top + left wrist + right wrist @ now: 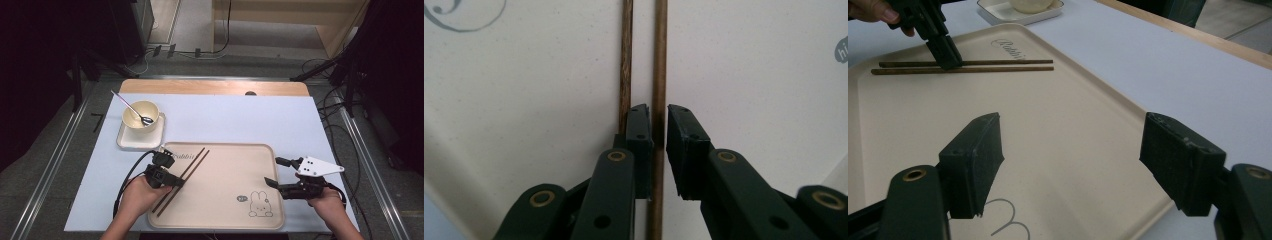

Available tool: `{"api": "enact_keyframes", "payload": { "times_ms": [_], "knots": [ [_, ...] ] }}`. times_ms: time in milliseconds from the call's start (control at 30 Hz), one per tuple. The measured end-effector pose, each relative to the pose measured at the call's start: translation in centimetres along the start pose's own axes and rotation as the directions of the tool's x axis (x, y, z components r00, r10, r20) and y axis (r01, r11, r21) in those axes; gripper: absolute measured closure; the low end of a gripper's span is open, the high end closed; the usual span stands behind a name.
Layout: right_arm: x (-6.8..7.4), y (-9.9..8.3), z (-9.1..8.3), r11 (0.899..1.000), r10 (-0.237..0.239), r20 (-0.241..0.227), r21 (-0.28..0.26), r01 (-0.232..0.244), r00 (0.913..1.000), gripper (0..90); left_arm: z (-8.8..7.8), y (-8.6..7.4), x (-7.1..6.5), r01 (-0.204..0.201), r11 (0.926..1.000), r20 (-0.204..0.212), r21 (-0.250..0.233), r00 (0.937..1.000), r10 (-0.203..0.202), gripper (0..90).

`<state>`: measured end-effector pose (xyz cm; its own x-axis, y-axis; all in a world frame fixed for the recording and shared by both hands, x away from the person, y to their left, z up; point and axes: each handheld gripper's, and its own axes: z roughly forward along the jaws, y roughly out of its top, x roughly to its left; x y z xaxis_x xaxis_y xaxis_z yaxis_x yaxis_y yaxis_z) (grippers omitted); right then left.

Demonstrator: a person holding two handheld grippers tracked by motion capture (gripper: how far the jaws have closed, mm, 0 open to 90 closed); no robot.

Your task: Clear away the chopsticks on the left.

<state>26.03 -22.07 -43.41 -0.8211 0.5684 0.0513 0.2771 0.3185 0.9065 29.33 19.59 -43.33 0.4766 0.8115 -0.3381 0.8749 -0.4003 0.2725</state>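
Observation:
Two dark brown chopsticks (pixel 192 162) lie side by side on the left part of a beige tray (pixel 225 200) that has a rabbit drawn on it. My left gripper (pixel 176 183) is down on them, and in the left gripper view its jaws (pixel 658 112) are closed around one chopstick (pixel 659 60), with the other chopstick (pixel 625 60) just outside the left jaw. The right gripper view shows that gripper (pixel 945 52) on the chopsticks (pixel 998 65). My right gripper (pixel 272 171) hovers open over the tray's right edge (pixel 1128 125), with nothing between its jaws (pixel 1073 130).
A cream bowl (pixel 137 117) with a metal spoon (pixel 132 107) in it stands on a square plate (pixel 127 141) beyond the tray's far left corner. A pale blue mat (pixel 250 115) covers the table. Cables and stands surround the table on the floor.

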Motion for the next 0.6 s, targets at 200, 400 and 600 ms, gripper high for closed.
{"api": "enact_keyframes", "payload": {
  "times_ms": [200, 400, 600],
  "knots": [
    [-0.1, 0.0, 0.0, 1.0, 0.003, 0.0, 0.003, -0.003, 1.0, 25.0, -1.0, 0.6, -0.2, -0.041, 0.9983, 0.003, -0.043, 0.9992, 0.041, 66.0],
    [0.0, -0.2, -0.2, 1.0, 0.008, 0.008, 0.003, -0.008, 0.9999, 25.0, -1.1, 1.8, -0.5, -0.096, 0.9934, 0.038, -0.063, 0.9944, 0.099, 50.9],
    [0.0, -0.4, -0.4, 1.0, 0.017, 0.019, 0.009, -0.018, 0.9997, 25.0, -0.6, 3.4, -1.1, -0.165, 0.9839, 0.048, -0.07, 0.9846, 0.168, 41.6]
  ]
}}
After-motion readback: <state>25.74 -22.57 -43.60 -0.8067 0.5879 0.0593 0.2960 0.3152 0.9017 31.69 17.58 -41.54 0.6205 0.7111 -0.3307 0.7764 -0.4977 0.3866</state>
